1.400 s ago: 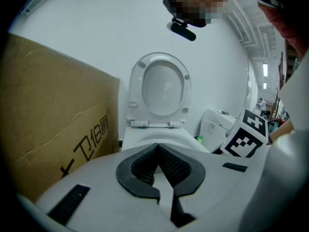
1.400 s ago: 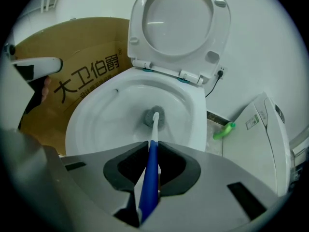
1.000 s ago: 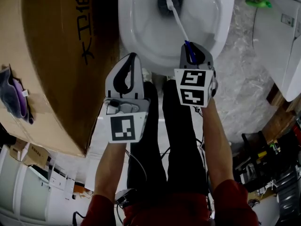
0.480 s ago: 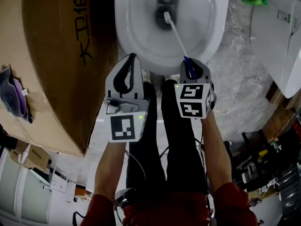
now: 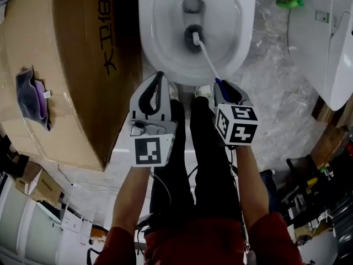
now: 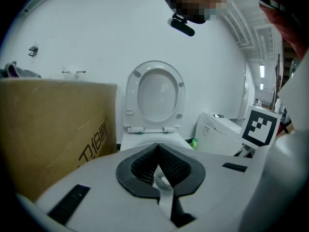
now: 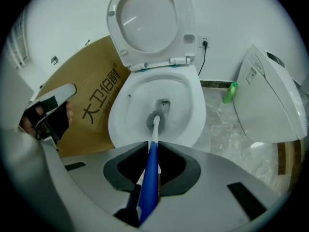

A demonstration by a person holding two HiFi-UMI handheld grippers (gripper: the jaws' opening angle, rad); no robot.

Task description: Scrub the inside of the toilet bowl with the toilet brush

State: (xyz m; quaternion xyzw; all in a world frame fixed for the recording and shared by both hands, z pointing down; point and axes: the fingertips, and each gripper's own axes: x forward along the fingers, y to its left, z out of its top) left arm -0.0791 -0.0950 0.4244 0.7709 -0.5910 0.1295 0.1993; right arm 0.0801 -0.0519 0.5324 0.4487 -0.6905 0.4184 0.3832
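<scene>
Right gripper [image 7: 153, 145] fingers clamped on blue handle of toilet brush [image 5: 206, 57]; brush head low inside toilet bowl [image 5: 149, 43], at drain; left gripper [image 6: 157, 148] fingers closed together, empty, near cardboard box [image 5: 71, 65]

Head view: is looking steeply down from overhead. Left and right gripper views: are looking forward from lower and nearer. All are sharing the toilet [image 5: 148, 32].
</scene>
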